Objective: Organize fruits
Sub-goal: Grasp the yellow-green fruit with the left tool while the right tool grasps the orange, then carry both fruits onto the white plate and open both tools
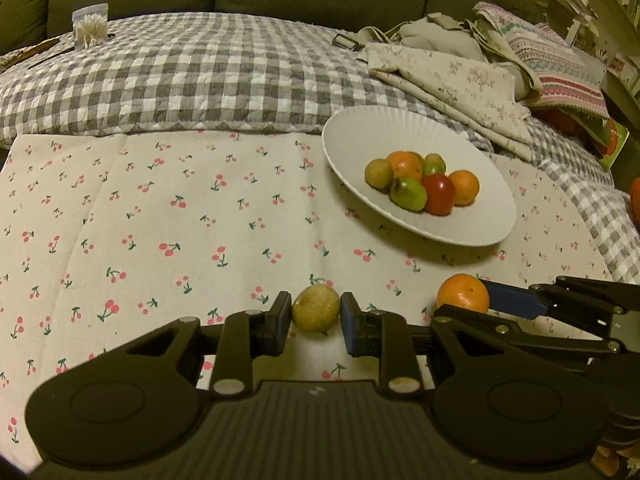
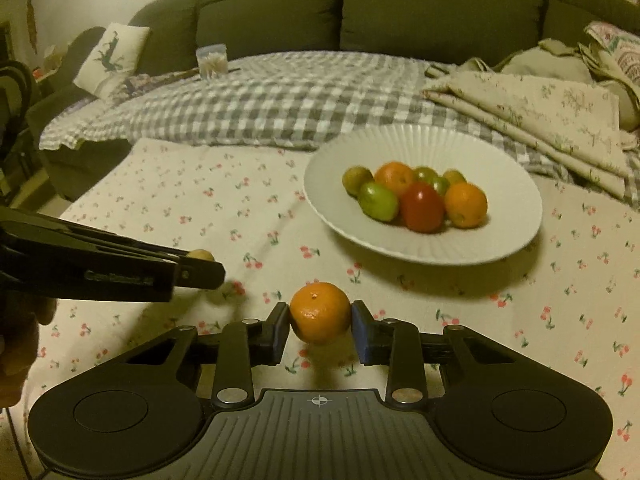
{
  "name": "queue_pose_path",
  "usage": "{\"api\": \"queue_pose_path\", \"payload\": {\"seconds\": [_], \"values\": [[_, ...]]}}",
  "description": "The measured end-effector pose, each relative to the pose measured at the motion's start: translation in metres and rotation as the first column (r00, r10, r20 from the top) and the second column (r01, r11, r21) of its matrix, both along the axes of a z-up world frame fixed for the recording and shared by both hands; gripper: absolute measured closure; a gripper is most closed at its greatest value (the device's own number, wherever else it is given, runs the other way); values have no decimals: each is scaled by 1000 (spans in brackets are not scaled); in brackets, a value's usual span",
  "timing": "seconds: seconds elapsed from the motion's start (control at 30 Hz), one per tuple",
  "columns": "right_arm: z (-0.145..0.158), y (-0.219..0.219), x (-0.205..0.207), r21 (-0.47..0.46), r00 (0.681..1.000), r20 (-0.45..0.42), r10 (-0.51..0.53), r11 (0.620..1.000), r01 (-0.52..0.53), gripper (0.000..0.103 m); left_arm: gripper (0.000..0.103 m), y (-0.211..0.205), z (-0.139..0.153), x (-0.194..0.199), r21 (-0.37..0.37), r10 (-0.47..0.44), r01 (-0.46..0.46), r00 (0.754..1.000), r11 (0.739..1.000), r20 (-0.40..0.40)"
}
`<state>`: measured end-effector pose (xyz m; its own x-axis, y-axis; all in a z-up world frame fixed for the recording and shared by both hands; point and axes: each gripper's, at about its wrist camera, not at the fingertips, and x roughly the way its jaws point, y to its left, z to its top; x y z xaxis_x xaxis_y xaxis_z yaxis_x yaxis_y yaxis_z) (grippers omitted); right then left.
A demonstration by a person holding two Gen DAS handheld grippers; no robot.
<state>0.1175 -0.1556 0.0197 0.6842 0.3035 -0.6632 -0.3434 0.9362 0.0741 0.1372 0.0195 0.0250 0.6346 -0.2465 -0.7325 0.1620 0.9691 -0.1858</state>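
Fingers of the left gripper point(image 1: 316, 322) clamp a yellowish-green fruit point(image 1: 315, 309) near the white plate point(image 2: 332, 208); the right gripper point(image 2: 320, 330) pinches a tangerine point(image 2: 320, 312) beside it, above the cherry-print cloth point(image 2: 180, 208).

- Our left claw point(image 1: 316, 318) grips a yellowish fruit point(image 1: 315, 309).
- Just right of it, the right claw point(image 1: 480, 300) holds an orange point(image 1: 463, 293).
- Ahead and right of our claw sits the white plate point(image 1: 360, 128) of fruits.
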Motion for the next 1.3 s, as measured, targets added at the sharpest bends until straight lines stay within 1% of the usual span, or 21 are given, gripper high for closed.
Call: {"api": "queue_pose_path", "payload": {"seconds": [0.1, 0.33, 0.6, 0.87, 1.07, 1.3], "values": [[4, -1, 1, 1, 1000, 11, -5, 1000, 5, 71, 78, -1, 4, 2, -16, -4, 4, 1000, 1000, 12], [16, -11, 4, 10, 999, 37, -30, 1000, 30, 71, 78, -9, 17, 8, -30, -31, 34, 997, 999, 77], [27, -27, 13, 23, 995, 64, -79, 997, 78, 71, 78, -25, 25, 21, -10, -87, 89, 985, 996, 147], [32, -47, 27, 27, 988, 80, -133, 991, 131, 71, 78, -40, 20, 35, 13, -126, 126, 976, 992, 175], [27, -60, 39, 30, 984, 63, -165, 986, 164, 71, 78, -57, 15, 42, 43, -177, 171, 964, 984, 200], [18, -63, 57, 27, 986, 47, -160, 987, 159, 71, 78, -79, 6, 50, 72, -253, 243, 944, 967, 212]]}}
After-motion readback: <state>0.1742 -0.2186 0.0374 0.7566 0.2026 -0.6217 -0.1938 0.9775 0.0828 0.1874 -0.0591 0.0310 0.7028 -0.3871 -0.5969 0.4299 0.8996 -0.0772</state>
